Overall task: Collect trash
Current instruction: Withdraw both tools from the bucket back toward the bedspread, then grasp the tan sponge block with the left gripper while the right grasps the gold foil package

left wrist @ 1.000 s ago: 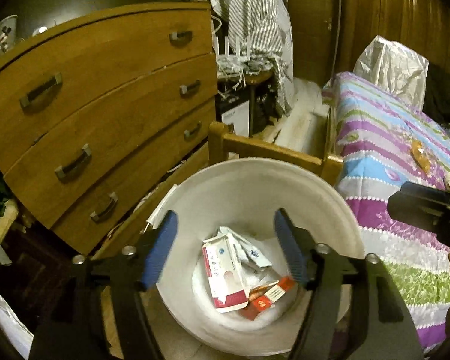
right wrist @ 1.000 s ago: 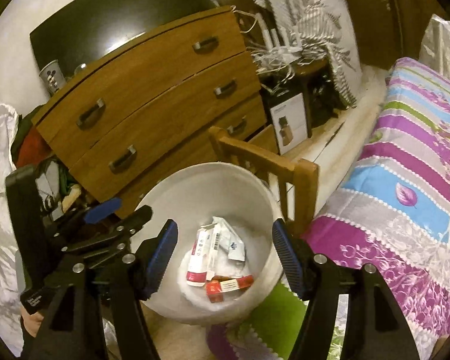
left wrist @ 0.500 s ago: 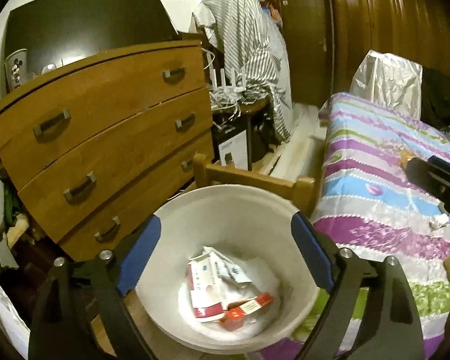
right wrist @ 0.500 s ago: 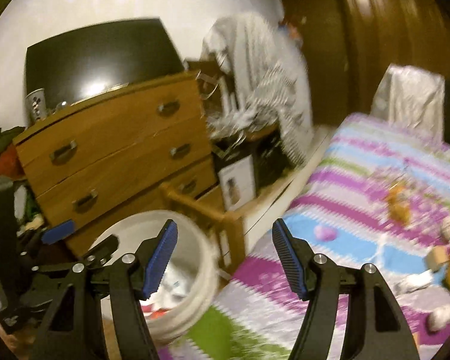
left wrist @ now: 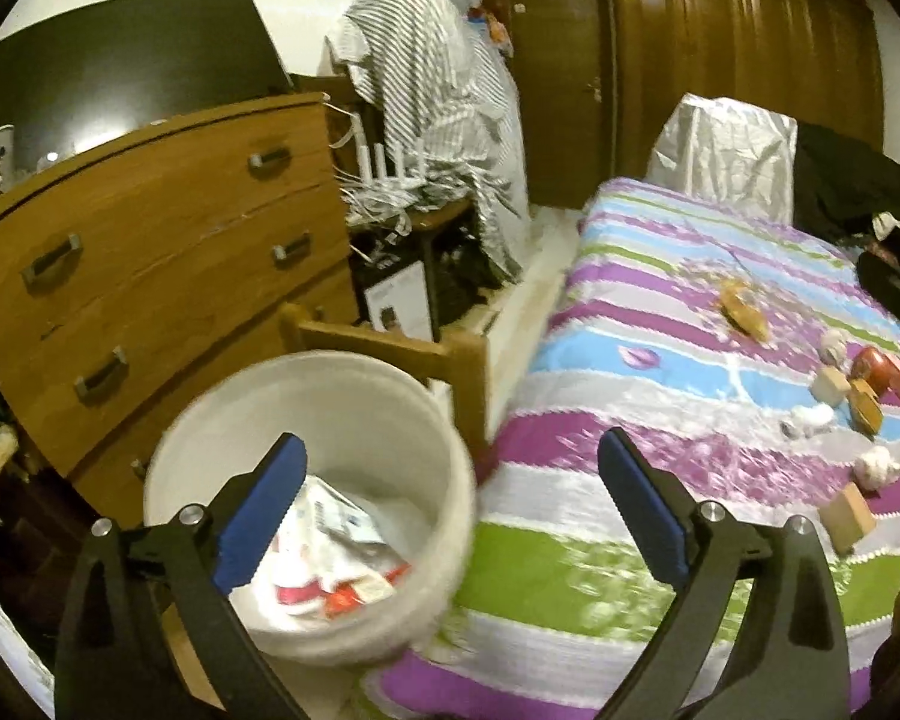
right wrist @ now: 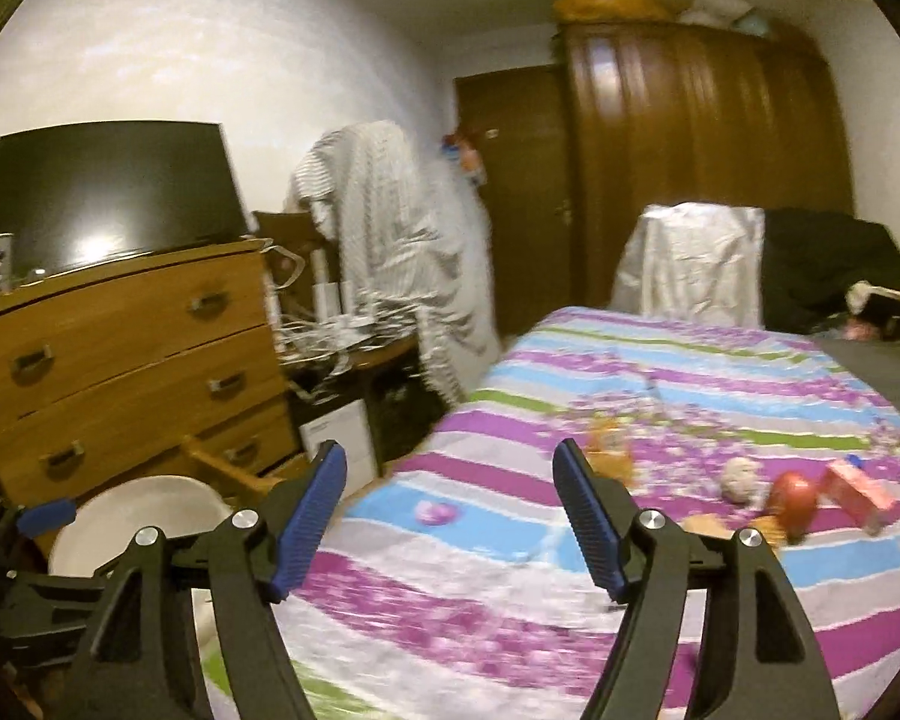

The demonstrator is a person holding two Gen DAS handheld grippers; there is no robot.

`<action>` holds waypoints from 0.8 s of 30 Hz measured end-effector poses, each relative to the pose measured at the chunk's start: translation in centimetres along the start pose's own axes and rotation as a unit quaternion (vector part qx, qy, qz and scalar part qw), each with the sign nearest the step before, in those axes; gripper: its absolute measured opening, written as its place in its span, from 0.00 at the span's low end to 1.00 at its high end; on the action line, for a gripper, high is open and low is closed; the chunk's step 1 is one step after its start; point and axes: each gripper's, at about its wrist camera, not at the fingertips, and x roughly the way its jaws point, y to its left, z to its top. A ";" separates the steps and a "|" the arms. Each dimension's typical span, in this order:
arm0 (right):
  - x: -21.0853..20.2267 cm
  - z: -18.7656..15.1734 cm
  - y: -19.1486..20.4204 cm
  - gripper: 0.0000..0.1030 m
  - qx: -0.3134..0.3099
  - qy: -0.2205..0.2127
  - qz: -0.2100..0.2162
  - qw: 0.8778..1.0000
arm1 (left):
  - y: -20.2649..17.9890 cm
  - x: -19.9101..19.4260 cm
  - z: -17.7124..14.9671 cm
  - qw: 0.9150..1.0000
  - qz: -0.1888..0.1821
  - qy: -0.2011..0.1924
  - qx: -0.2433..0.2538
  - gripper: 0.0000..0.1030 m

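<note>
A white bin (left wrist: 342, 414) stands at the foot of the bed with cartons and wrappers (left wrist: 336, 558) inside; its rim also shows in the right wrist view (right wrist: 144, 495). Trash lies on the striped bedspread (left wrist: 690, 372): a brown wrapper (left wrist: 744, 312), a red item (left wrist: 876, 366), small boxes (left wrist: 849, 516) and crumpled paper (left wrist: 876, 462). My left gripper (left wrist: 450, 504) is open and empty, between bin and bed. My right gripper (right wrist: 450, 516) is open and empty above the bed, with a red item (right wrist: 795, 501) and a paper ball (right wrist: 741, 477) to its right.
A wooden chest of drawers (left wrist: 150, 264) with a dark TV (left wrist: 120, 78) stands left. A wooden bed post (left wrist: 468, 372) is beside the bin. A cluttered side table (left wrist: 408, 210), a draped striped cloth (left wrist: 432, 96) and a wardrobe (left wrist: 738, 60) are behind.
Both grippers have lifted and swung right, from over the bin toward the bed. The bin has slid to the lower left in both views. Both stay open and empty.
</note>
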 end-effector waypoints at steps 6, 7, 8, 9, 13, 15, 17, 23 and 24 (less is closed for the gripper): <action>-2.0 -2.3 -9.6 0.77 0.028 0.012 -0.070 0.997 | -5.8 0.6 -2.5 0.998 -0.050 0.029 0.022 0.92; -2.2 -2.7 -11.2 0.77 0.036 0.016 -0.081 0.996 | -6.9 0.6 -3.0 0.997 -0.060 0.033 0.028 0.92; -2.5 -3.3 -13.4 0.77 0.050 0.023 -0.095 0.994 | -7.9 0.5 -3.3 0.996 -0.069 0.036 0.035 0.92; -2.7 -3.9 -15.5 0.77 0.065 0.030 -0.106 0.992 | -9.2 0.5 -3.7 0.995 -0.080 0.039 0.044 0.92; -3.2 -6.3 -22.5 0.77 0.116 0.055 -0.141 0.982 | -13.3 -0.1 -5.3 0.989 -0.120 0.038 0.078 0.92; -2.7 -7.5 -25.6 0.77 0.141 0.072 -0.145 0.977 | -14.8 -0.4 -6.0 0.986 -0.140 0.037 0.084 0.92; -1.9 -8.5 -28.4 0.77 0.171 0.097 -0.133 0.971 | -15.6 -0.4 -6.3 0.984 -0.156 0.041 0.078 0.92; 2.4 -9.6 -30.8 0.77 0.217 0.153 -0.082 0.961 | -18.2 -0.8 -6.8 0.977 -0.204 0.040 0.050 0.92; 3.4 -9.4 -30.4 0.77 0.222 0.167 -0.070 0.958 | -19.0 -0.8 -6.9 0.976 -0.210 0.036 0.051 0.92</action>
